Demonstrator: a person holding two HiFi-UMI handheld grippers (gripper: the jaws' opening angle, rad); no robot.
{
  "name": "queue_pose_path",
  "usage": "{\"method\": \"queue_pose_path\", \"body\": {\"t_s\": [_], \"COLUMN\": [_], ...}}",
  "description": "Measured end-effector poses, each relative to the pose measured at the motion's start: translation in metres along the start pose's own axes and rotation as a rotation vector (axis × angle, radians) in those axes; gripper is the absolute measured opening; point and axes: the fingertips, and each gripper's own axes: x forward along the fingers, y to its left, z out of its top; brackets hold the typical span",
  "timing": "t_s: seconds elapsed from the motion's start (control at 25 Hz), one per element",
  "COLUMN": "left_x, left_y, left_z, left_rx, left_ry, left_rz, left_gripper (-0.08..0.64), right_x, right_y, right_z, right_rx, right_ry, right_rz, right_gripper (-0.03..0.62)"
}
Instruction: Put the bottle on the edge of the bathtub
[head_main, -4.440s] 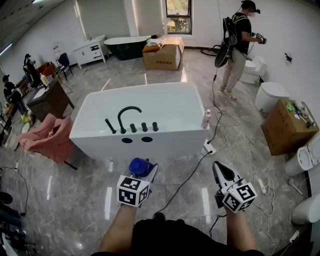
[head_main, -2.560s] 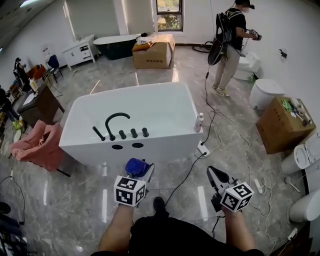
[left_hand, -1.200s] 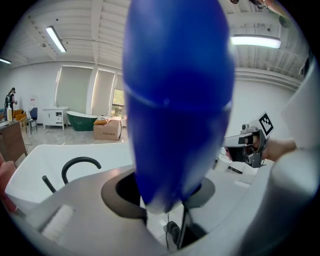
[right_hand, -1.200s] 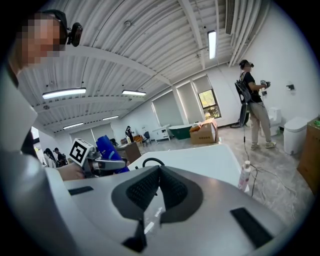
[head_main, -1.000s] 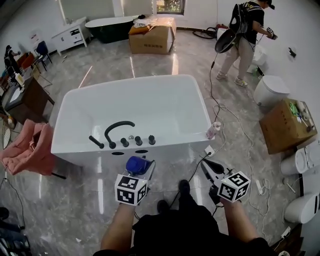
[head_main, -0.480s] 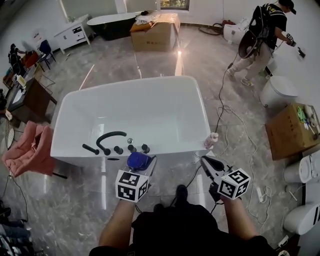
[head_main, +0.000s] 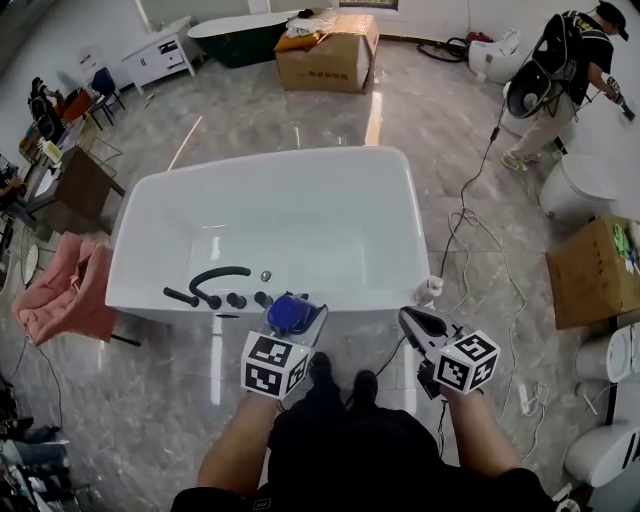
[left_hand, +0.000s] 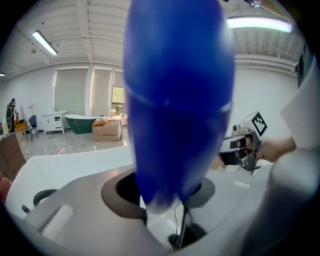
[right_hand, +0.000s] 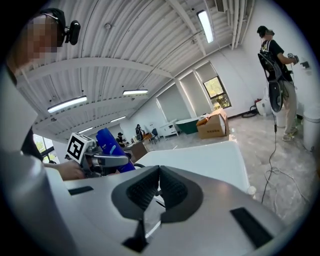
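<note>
A blue bottle (head_main: 291, 312) sits between the jaws of my left gripper (head_main: 298, 320), just over the near rim of the white bathtub (head_main: 345, 317). In the left gripper view the blue bottle (left_hand: 177, 100) fills the middle, and the jaws of the left gripper (left_hand: 165, 202) are closed on its lower end. My right gripper (head_main: 418, 322) hovers by the tub's near right corner, shut with nothing in it. In the right gripper view the pads of the right gripper (right_hand: 159, 182) touch, and the blue bottle (right_hand: 111, 142) shows to the left.
A black faucet with knobs (head_main: 215, 282) stands on the near rim left of the bottle. A small pale bottle (head_main: 430, 290) stands on the tub's right corner. Cables (head_main: 470, 230), cardboard boxes (head_main: 597, 270), toilets (head_main: 580, 185) and a person (head_main: 560, 75) are to the right, pink cloth (head_main: 60, 300) to the left.
The person has walked up to the tub. Both grippers have come from well short of it to its near rim, the left one still holding the blue bottle.
</note>
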Motion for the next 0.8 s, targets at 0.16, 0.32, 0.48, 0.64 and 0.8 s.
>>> {"method": "queue_pose_path", "body": {"t_s": [0.16, 0.32, 0.48, 0.64, 0.8], "left_x": [0.021, 0.041, 0.061, 0.086, 0.105], "left_y": [0.012, 0.017, 0.020, 0.023, 0.030], "left_z": [-0.009, -0.018, -0.032, -0.048, -0.067], "left_rx": [0.002, -0.012, -0.011, -0.011, -0.021], "left_ry": [0.035, 0.054, 0.090, 0.124, 0.141], "left_rz": [-0.021, -0.044, -0.067, -0.081, -0.079], "left_gripper": [0.164, 0.164, 0.164, 0.164, 0.164], "right_x": [0.026, 0.048, 0.063, 0.071, 0.079], "right_y": [-0.005, -0.011, -0.020, -0.030, -0.037], "right_z": [0.001, -0.004, -0.010, -0.020, -0.042], "right_rx": [0.018, 0.016, 0.040, 0.053, 0.059], "right_ry": [0.023, 0.067, 0.088, 0.109, 0.148], "right_rz": [0.001, 0.005, 0.000, -0.007, -0.009], "right_gripper": [0.012, 0.012, 0.012, 0.012, 0.012]}}
